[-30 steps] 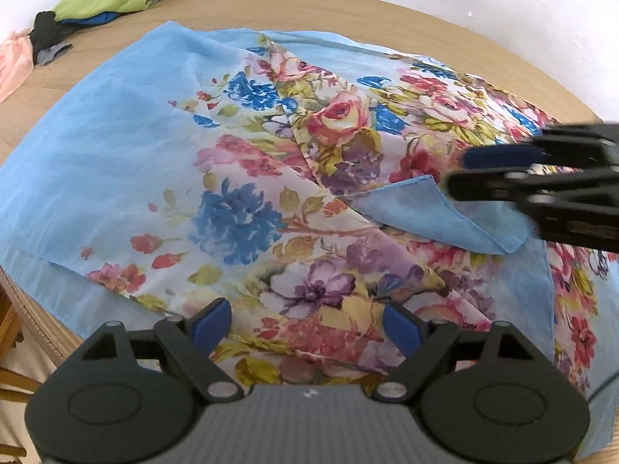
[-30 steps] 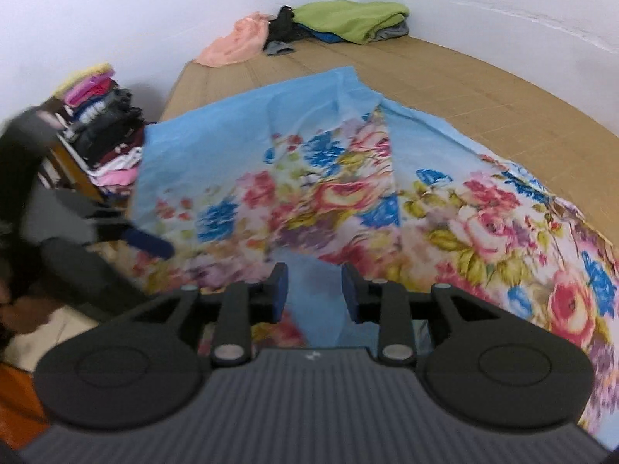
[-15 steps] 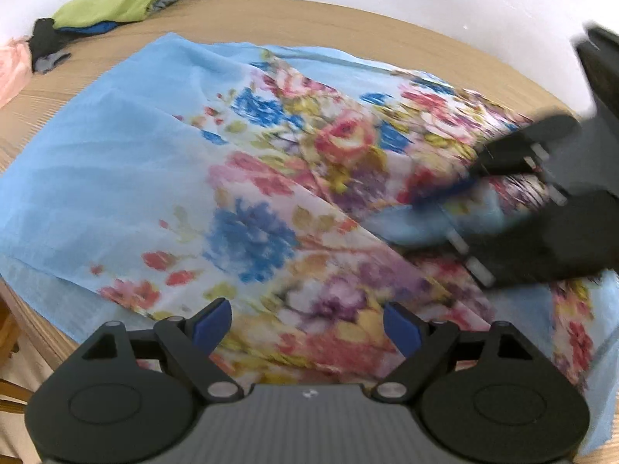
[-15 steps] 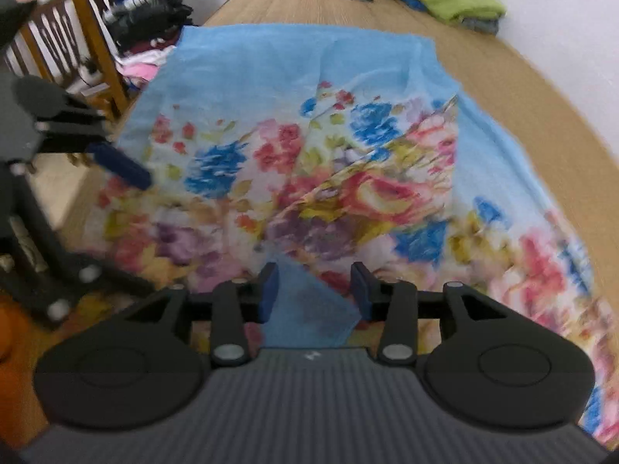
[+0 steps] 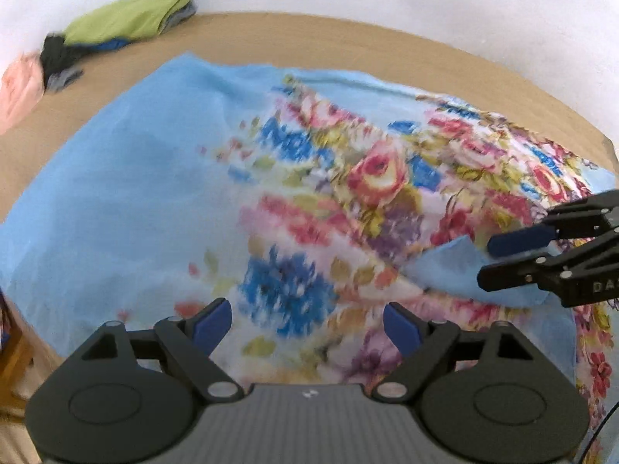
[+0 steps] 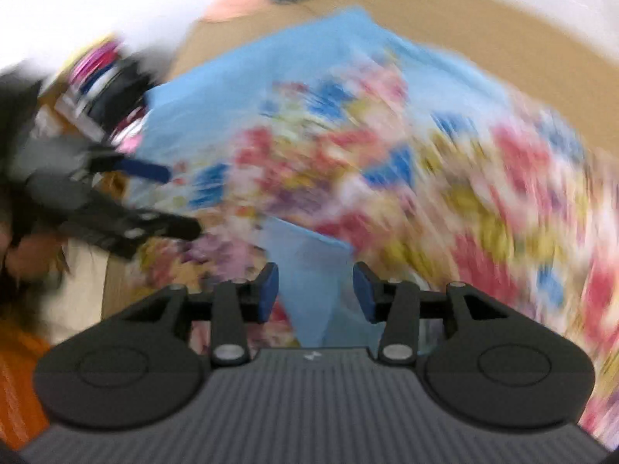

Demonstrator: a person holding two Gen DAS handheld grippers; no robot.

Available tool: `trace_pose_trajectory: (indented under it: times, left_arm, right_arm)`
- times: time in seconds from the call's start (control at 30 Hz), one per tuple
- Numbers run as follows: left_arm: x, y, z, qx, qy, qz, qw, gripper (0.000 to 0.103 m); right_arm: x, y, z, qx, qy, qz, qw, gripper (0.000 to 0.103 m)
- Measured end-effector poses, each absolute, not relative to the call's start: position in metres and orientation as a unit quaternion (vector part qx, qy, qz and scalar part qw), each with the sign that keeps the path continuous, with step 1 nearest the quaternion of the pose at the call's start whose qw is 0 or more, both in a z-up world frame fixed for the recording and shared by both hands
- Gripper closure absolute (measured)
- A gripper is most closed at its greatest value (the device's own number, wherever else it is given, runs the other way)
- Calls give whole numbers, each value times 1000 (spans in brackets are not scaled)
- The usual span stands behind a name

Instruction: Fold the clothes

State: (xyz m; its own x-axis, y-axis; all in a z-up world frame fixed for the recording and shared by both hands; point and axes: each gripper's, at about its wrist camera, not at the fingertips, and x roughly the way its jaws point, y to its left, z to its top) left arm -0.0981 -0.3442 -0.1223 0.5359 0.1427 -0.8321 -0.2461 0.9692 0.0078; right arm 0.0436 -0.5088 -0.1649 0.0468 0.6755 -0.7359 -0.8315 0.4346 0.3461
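Observation:
A light-blue garment with a flower print [image 5: 294, 201] lies spread over the round wooden table [image 5: 348, 42]. My left gripper [image 5: 307, 326] hovers open over its near edge, with only the cloth below it. At the right, a small plain-blue flap [image 5: 445, 266] of the garment is turned up. My right gripper [image 5: 503, 257] has its two fingers above and below that flap, with a gap between them. In the blurred right wrist view the flap [image 6: 309, 266] runs between the parted fingers of the right gripper [image 6: 315, 294], and the left gripper [image 6: 154, 197] shows at the left.
A pile of clothes topped by a green one [image 5: 131, 19] and a peach garment [image 5: 19, 92] lie at the table's far left edge. A stack of folded clothes [image 6: 100, 85] sits beyond the table's left side. A white wall rises behind the table.
The right gripper swung in over the flap and has now drawn back to the right, its view blurred by motion. The left gripper pulled back a little and stayed open.

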Motion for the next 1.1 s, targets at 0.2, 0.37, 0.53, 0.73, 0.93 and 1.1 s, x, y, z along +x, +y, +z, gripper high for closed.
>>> trace_pose_trajectory:
  times: [0.2,0.37,0.53,0.73,0.93,1.1]
  left_arm:
    - [-69,-344,-113,-41,449,96,887,16]
    - [-42,-348,-125,-31,458,68,886,16]
    - [-32,-351,-140,-16,476,31,878,16]
    - [-50,-354,-145,-3,497,8,868,16]
    - [-75,-338,-145,-16,496,24,868,11]
    - [-78,-333,-145,-17,491,24,870,11]
  right_arm:
    - [14,-508,-166,-98,448,565,686,57]
    - [-15,-505,-167,-116,438,593,666,58]
    - [-20,-521,-158,-89,410,558,716,58]
    - [1,-532,-166,-72,406,485,771,57]
    - [-9,-519,-171,-70,428,542,720,57]
    - [-17,-511,-159,-98,405,551,723,59]
